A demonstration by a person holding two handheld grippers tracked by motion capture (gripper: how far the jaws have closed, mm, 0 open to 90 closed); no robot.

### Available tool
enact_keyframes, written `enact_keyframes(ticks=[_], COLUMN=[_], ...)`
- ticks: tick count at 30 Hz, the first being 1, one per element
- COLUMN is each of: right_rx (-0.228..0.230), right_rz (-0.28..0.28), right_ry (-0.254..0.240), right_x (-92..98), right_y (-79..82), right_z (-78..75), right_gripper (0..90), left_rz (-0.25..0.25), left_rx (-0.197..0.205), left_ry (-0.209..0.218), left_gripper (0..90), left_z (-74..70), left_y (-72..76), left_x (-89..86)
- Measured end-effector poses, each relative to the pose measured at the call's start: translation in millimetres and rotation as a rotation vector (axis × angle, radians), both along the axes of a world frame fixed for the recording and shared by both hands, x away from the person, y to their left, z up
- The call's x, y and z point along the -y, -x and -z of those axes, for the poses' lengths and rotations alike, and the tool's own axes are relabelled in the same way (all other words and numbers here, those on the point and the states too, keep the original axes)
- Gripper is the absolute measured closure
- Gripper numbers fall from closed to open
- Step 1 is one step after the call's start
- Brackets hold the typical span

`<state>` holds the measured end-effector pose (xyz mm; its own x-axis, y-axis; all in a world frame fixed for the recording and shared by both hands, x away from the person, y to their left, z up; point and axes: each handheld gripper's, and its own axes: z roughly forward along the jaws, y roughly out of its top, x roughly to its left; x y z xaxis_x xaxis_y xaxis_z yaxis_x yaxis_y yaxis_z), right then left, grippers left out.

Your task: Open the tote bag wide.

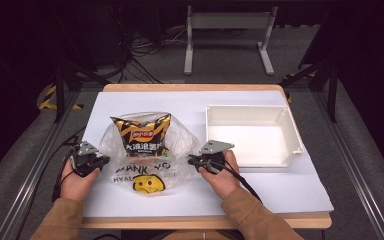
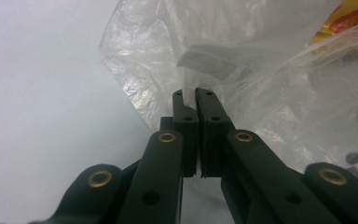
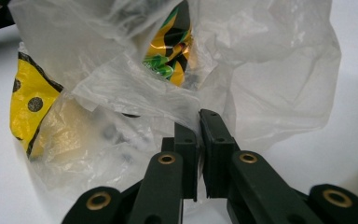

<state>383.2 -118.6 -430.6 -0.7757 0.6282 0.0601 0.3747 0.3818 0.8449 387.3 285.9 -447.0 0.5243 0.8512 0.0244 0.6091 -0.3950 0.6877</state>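
Observation:
A clear plastic bag (image 1: 179, 167) printed with a yellow smiley face lies at the middle of the table. A black and yellow chip packet (image 1: 142, 134) stands inside its open mouth. My left gripper (image 1: 100, 161) is at the bag's left edge, my right gripper (image 1: 190, 161) at its right edge. In the left gripper view the left gripper (image 2: 190, 93) has its jaws together with the bag's film (image 2: 144, 46) caught at the tips. In the right gripper view the right gripper (image 3: 198, 119) is likewise shut on a fold of the bag (image 3: 270, 70), and the packet (image 3: 170, 51) shows through the opening.
A white rectangular bin (image 1: 250, 107) sits to the right of the bag, close to my right hand. A white sheet (image 1: 280, 192) covers the wooden table. Beyond the far edge stand a white frame and cables on the floor.

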Motion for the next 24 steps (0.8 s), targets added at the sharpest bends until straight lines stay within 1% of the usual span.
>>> enact_keyframes(ticks=[2, 3, 6, 8, 10, 12, 14, 16, 17, 20, 22, 24], right_rx=[-0.011, -0.011, -0.010, -0.007, -0.001, 0.001, 0.005, 0.012, 0.015, 0.022, 0.026, 0.029], right_rz=[-0.001, 0.000, 0.000, 0.000, 0.002, -0.004, -0.007, -0.007, -0.005, -0.004, -0.003, -0.003], right_ry=[-0.005, -0.006, -0.014, -0.017, -0.014, -0.021, -0.027, -0.031, -0.034, -0.038, -0.045, -0.049], right_x=[0.9, 1.3, 2.3, 3.1, 4.6, 6.0, 7.4, 8.3, 8.7, 10.4, 12.0, 13.2], right_y=[0.1, 0.1, 0.7, 1.4, 2.4, 3.5, 5.3, 6.9, 7.8, 10.3, 11.6, 12.4], right_z=[1.4, 1.8, 0.3, -1.1, -2.3, -3.4, -5.9, -8.9, -10.3, -13.4, -15.5, -17.5], right_gripper=[85.9, 85.8, 85.4, 85.1, 84.6, 83.9, 83.3, 82.6, 82.5, 81.8, 81.0, 80.3], left_rz=[-0.005, -0.001, -0.016, -0.019, -0.027, -0.028, -0.017, 0.004, 0.011, 0.046, 0.059, 0.076], left_rx=[0.004, 0.008, 0.041, 0.042, 0.060, 0.082, 0.125, 0.150, 0.156, 0.190, 0.205, 0.223], left_ry=[0.005, 0.013, 0.084, 0.122, 0.151, 0.167, 0.180, 0.188, 0.191, 0.183, 0.183, 0.200], left_gripper=[84.0, 80.2, 72.8, 70.3, 63.8, 55.4, 48.9, 48.2, 47.0, 41.9, 35.7, 30.9], left_z=[-0.7, -1.4, -7.8, -14.1, -20.8, -27.3, -38.5, -49.0, -52.9, -67.0, -75.6, -82.9], left_y=[0.6, 0.8, 4.8, 8.1, 13.5, 19.6, 29.4, 37.1, 40.0, 51.3, 58.9, 64.5], left_x=[-0.5, -1.4, -6.5, -9.8, -11.7, -12.6, -13.1, -12.9, -12.6, -10.1, -8.2, -6.8])
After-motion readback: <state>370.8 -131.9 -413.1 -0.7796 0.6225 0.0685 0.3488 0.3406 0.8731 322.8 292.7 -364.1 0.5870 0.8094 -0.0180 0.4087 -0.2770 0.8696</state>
